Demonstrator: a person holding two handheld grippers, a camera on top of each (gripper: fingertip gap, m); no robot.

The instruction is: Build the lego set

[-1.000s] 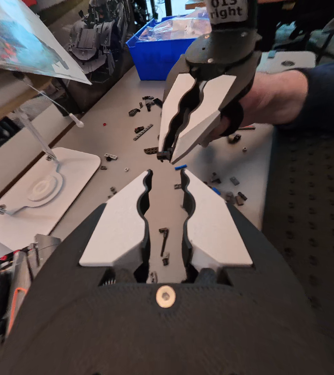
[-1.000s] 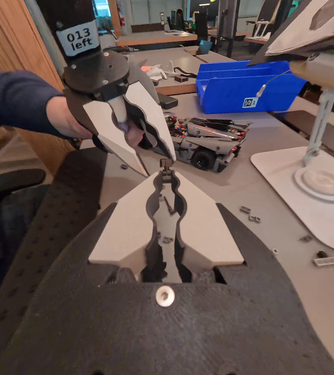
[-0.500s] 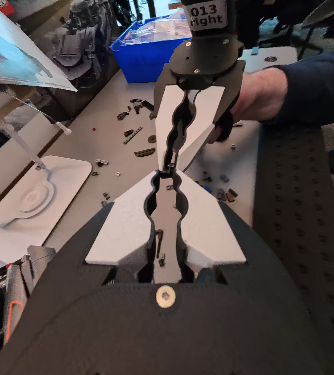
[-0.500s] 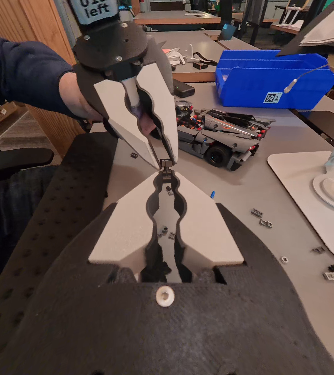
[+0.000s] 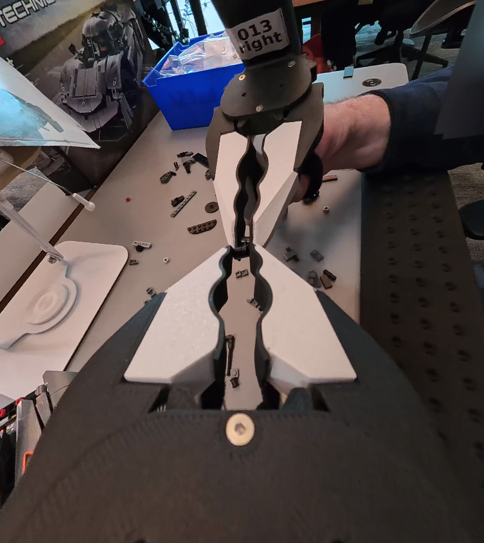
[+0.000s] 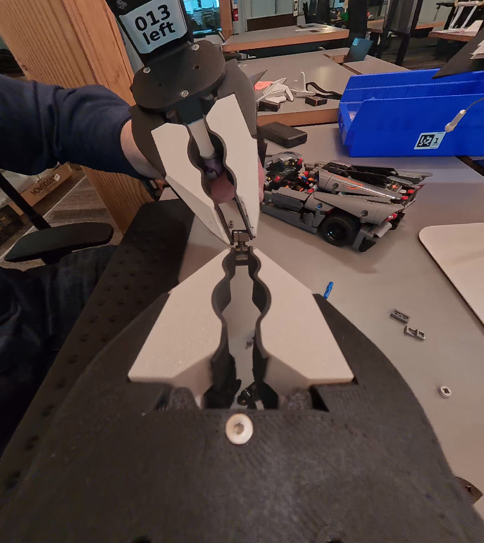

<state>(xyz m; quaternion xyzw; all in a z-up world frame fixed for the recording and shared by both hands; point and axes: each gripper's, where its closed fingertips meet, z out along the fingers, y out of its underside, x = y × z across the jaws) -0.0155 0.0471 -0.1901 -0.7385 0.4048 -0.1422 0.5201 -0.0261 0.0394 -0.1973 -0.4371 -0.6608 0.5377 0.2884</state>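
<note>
Above the counter, left tool and right tool meet tip to tip, each clamped on one small dark lego piece, probably to press halves together.

Small dark Lego pieces pinched tip to tip above a grey table, with a part-built car and loose parts around.

2 small dark pieces meet in mid-air: 1 piece sits in the left gripper, the other piece in the right gripper, both clamped tight, touching end to end. A grey and black Lego car with red studs stands upright on the table. Loose dark parts lie scattered flat, among them a curved studded plate and a blue pin.
</note>
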